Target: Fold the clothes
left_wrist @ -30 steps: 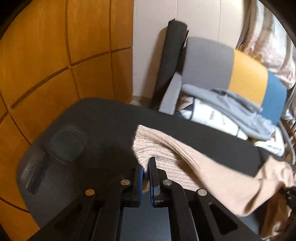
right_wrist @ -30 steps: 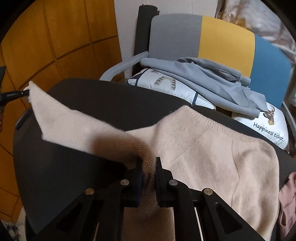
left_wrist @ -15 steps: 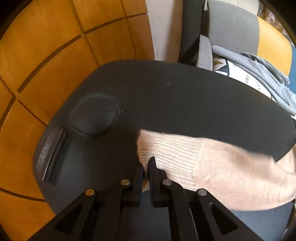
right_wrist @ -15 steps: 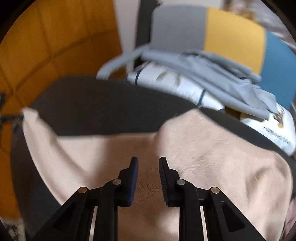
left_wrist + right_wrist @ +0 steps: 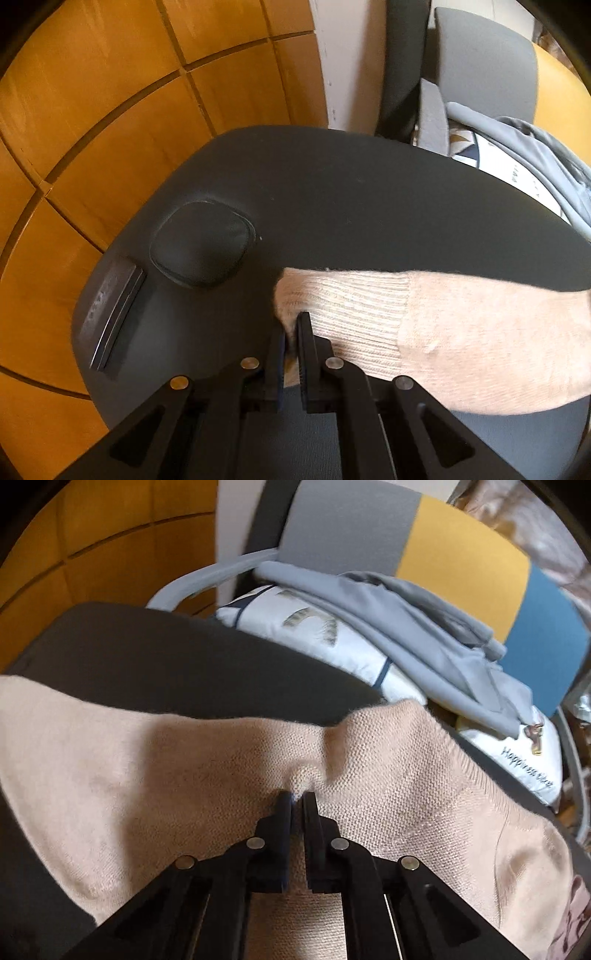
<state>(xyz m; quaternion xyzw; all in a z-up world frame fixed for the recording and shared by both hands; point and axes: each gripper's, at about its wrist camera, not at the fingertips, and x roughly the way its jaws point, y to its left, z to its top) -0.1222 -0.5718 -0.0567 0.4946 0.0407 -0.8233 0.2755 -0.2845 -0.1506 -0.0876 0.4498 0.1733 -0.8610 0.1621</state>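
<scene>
Left gripper (image 5: 291, 332) is pinching the ribbed cuff (image 5: 343, 310) of the beige sweater (image 5: 388, 786), jaws pressed nearly together on the knit. Judgement: the cuff is being held so the sleeve (image 5: 480, 332) can be drawn out straight across the tabletop (image 5: 332, 192) before a fold.

Right gripper (image 5: 297, 801) is sitting at the junction where sleeve meets body. Its jaws have just been closing, and they are now nipping a small raised pucker of fabric between the pads. Judgement: this hold is anchoring the shoulder end while the other hand is tensioning the far end.

Sweater position: lying on the dark tabletop, the body spreading toward the right of the right wrist view, the sleeve running off to the left, with creases radiating from the pinch point.

Materials:
- Sweater: soft, fuzzy fine knit with a visible stitch grid; the cuff is showing coarser vertical ribbing. It is limp and draping readily.
- Tabletop: matt black with rounded corners, with a raised oval pad (image 5: 201, 251) and a flat dark rectangular insert (image 5: 116, 314) near its left edge.
- Behind it: a chair (image 5: 461, 546) in grey, yellow and blue panels is carrying a printed white cushion (image 5: 317, 635) and a crumpled grey garment (image 5: 424, 627).
- Orange-brown wooden panelling (image 5: 110, 92) is filling the left side.
</scene>
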